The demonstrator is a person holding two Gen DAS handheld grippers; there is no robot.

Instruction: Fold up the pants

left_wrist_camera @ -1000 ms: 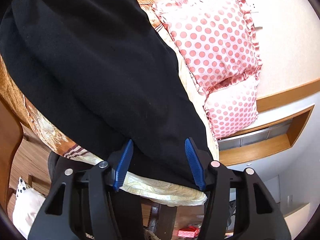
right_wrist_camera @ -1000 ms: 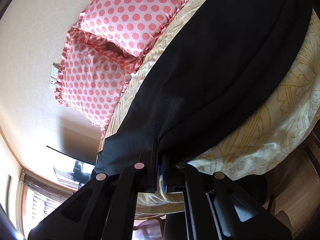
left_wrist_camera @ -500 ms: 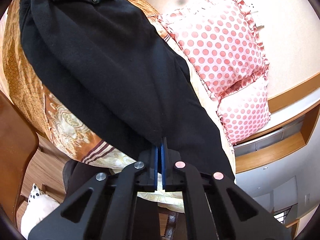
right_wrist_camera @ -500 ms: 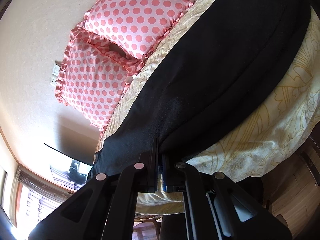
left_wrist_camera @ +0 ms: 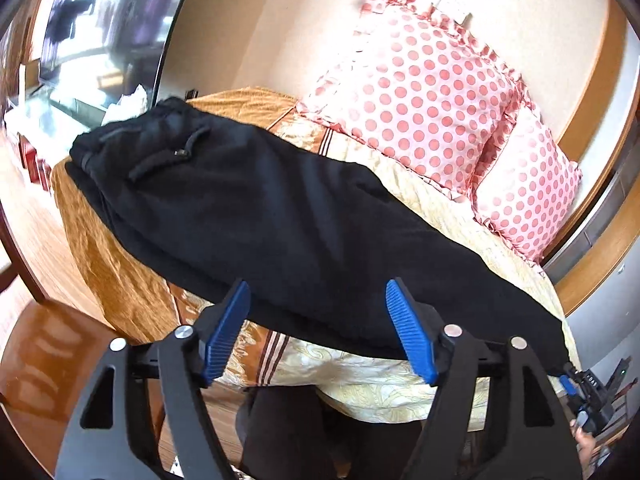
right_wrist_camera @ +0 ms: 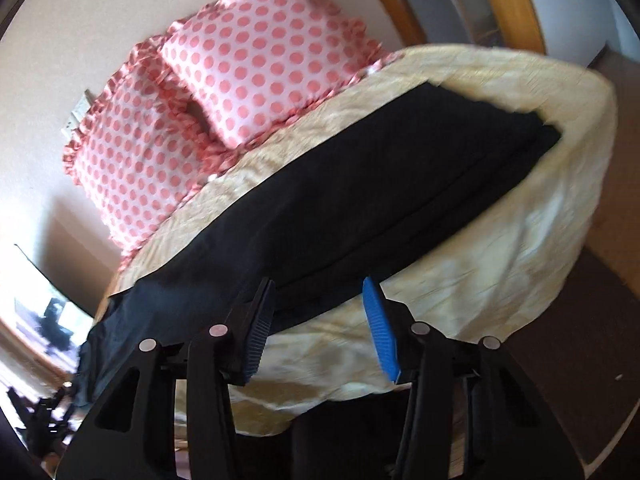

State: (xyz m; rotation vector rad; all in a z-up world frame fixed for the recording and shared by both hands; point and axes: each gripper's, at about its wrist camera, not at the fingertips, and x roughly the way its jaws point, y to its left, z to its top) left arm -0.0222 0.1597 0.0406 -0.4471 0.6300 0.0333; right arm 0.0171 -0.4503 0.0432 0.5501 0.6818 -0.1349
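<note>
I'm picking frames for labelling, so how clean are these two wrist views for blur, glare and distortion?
Left wrist view: mostly sharp on the black pants and polka-dot pillows, though the mirror at upper left is smeared and bright. Right wrist view: motion-blurred throughout, the bedspread washed out. Both bend at the edges.

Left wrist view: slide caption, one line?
Left gripper opening above black pants laid lengthwise on the bed, two polka-dot pillows behind.

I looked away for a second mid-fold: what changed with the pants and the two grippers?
Both grippers let go: the left gripper and right gripper, earlier clamped on the black pants, are pulled back, jaws opening. The pants still lie along the bed, pillows unmoved.
</note>
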